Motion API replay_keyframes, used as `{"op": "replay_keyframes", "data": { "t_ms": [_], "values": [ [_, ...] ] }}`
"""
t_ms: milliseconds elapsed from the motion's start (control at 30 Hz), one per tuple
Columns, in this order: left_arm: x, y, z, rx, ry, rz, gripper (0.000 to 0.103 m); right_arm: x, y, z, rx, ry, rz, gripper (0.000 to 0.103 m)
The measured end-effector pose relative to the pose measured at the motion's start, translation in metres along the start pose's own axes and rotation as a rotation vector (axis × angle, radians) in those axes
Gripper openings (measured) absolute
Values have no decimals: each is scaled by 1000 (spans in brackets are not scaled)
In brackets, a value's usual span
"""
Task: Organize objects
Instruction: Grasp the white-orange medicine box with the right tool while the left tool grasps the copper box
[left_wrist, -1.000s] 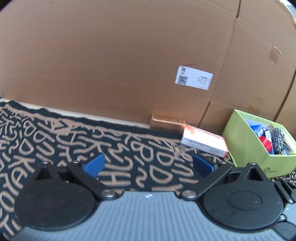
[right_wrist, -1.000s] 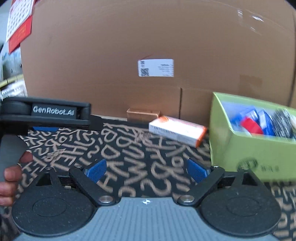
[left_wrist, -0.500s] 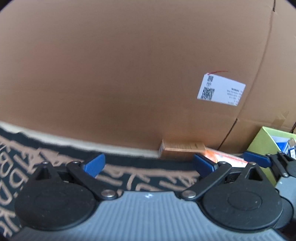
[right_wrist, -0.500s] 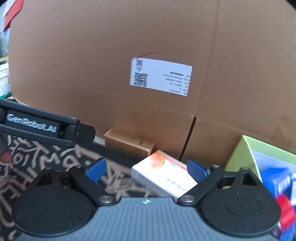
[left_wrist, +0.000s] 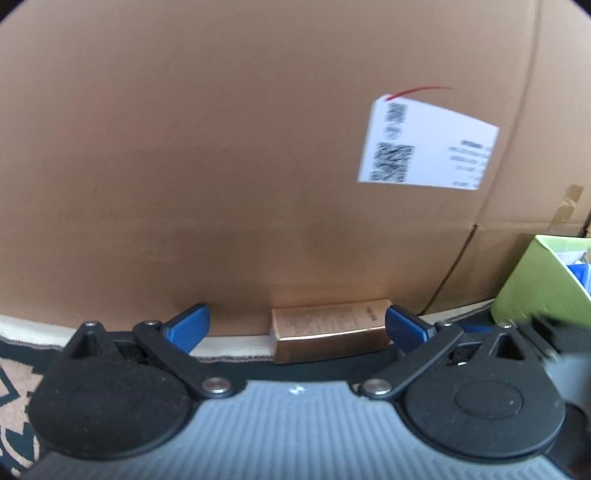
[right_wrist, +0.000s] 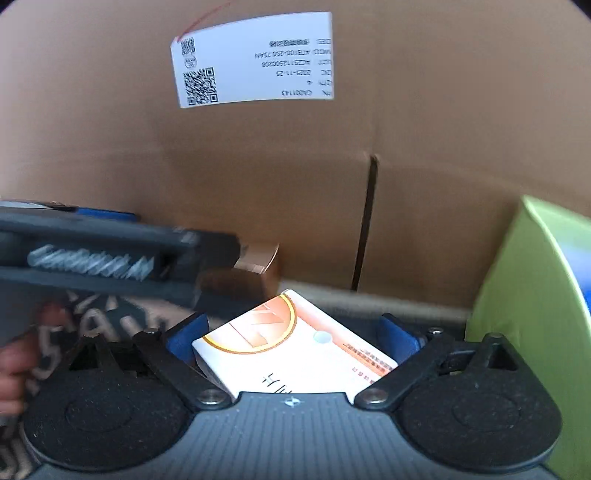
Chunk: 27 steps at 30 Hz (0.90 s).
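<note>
My left gripper (left_wrist: 295, 325) is open, close to the cardboard wall. A small copper-coloured box (left_wrist: 328, 334) lies at the foot of that wall between its blue fingertips (left_wrist: 188, 325), near the right one and well clear of the left one. My right gripper (right_wrist: 291, 335) is open and its jaws are still opening. A white and orange carton (right_wrist: 295, 354) lies askew between its blue fingertips (right_wrist: 397, 334), and I see no pad pressing on it. In the right wrist view the left gripper's body (right_wrist: 110, 254) crosses the left side and partly hides the copper box (right_wrist: 258, 258).
A tall cardboard wall (left_wrist: 221, 147) with a white label (left_wrist: 428, 144) fills the background. A lime-green bin (right_wrist: 535, 295) holding blue items stands at the right, also seen as green bin (left_wrist: 535, 280). A black mat with tan letters (left_wrist: 14, 384) covers the surface. A person's hand (right_wrist: 14, 369) shows at left.
Both grippers have moved forward toward the cardboard wall. The copper box now lies between the left fingers and the white and orange carton between the right fingers.
</note>
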<state>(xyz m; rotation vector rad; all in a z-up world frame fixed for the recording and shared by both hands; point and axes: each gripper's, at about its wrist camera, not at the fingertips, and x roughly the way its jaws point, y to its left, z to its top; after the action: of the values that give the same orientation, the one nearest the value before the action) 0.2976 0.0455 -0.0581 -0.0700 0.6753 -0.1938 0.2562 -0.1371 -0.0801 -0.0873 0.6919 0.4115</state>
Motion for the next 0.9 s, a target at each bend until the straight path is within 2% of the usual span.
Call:
{"op": "replay_keyframes", "data": {
  "t_ms": [167,367,533,567,600,633,667,700,767,800,833,900],
  "values": [
    [4,4,-4,-60,8,-31,103,-41,21,-31,-44,-2,2,102],
    [13,-10,-9,-60,17,-21,103,-83,37,-64,-42,-18,-5,103],
    [19,-7,-14,-114,28,-67,103,-97,39,-74,-18,-32,-24,103],
    [18,-8,-15,-96,30,-73,102,-100,38,-76,-5,-35,-31,103],
    [17,-8,-16,-77,35,-91,99,-102,38,-79,9,-38,-38,102],
    [16,-8,-16,-73,39,-125,87,-108,37,-85,18,-45,-45,101],
    [14,-7,-16,-80,53,-164,85,-111,36,-86,25,-49,-54,94],
    [13,-8,-16,-76,73,-169,84,-116,35,-87,26,-55,-65,87],
    [7,-13,-21,-30,73,-161,71,-125,34,-91,29,-67,-92,73],
    [5,-15,-24,-2,85,-163,66,-124,32,-92,28,-71,-98,73],
    [0,-19,-28,32,84,-149,52,-120,30,-95,32,-70,-99,73],
    [-9,-29,-38,100,88,-127,50,-122,26,-102,44,-75,-93,73]
  ]
}}
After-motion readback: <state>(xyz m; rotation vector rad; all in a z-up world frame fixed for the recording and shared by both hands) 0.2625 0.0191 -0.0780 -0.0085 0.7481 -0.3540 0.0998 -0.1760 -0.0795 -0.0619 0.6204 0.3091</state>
